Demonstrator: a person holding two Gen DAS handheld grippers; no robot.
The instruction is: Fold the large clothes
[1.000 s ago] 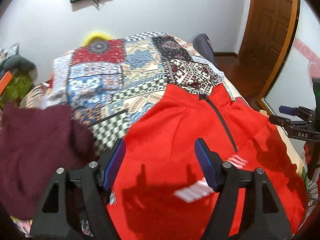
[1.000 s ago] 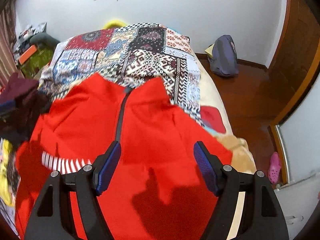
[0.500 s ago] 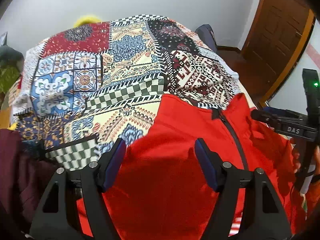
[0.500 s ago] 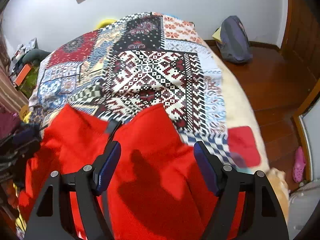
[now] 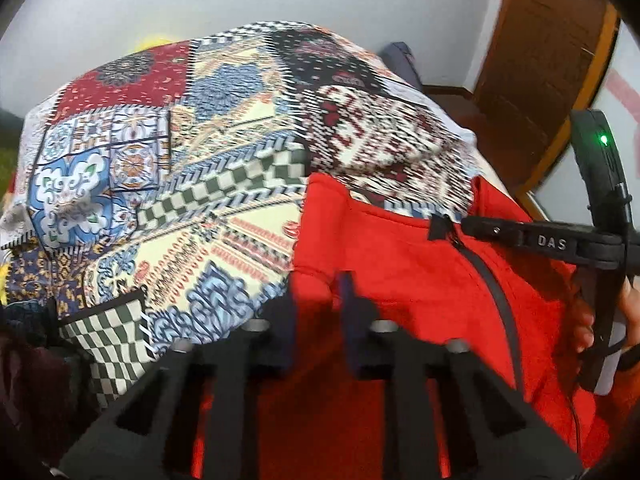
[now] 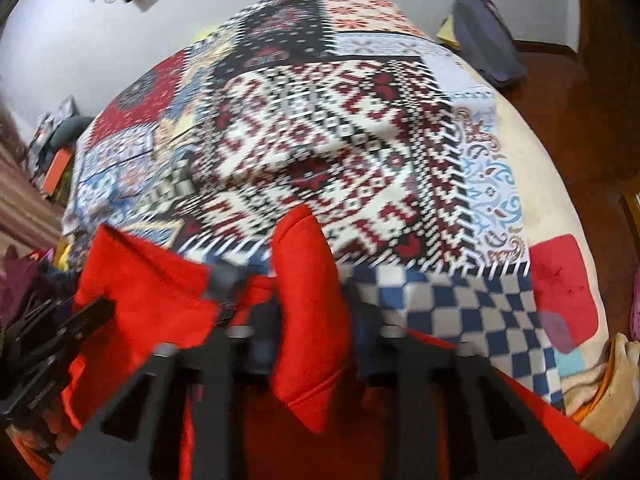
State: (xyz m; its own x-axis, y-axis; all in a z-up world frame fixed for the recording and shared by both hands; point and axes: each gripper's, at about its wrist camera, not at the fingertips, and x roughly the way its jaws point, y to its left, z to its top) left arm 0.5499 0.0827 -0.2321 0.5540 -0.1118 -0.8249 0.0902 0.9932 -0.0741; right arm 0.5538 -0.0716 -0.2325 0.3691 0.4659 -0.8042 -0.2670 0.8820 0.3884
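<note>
A red zip-neck fleece top (image 5: 408, 280) lies front up on the patchwork bedspread (image 5: 192, 168). My left gripper (image 5: 316, 292) is shut on its left shoulder edge, red fabric pinched between the fingers. My right gripper (image 6: 310, 300) is shut on the right shoulder and collar flap of the top (image 6: 308, 264), which bunches up between the fingers. The dark zipper (image 5: 492, 288) runs down from the collar. The right gripper also shows at the right edge of the left wrist view (image 5: 560, 242).
A dark maroon garment (image 5: 36, 392) lies at the bed's left side. A wooden door (image 5: 548, 60) and wood floor are to the right. A dark blue bag (image 6: 484, 40) sits on the floor by the wall. The bedspread (image 6: 340, 128) stretches ahead.
Both grippers moved forward to the top's shoulders and closed on the fabric; they were open half a second ago.
</note>
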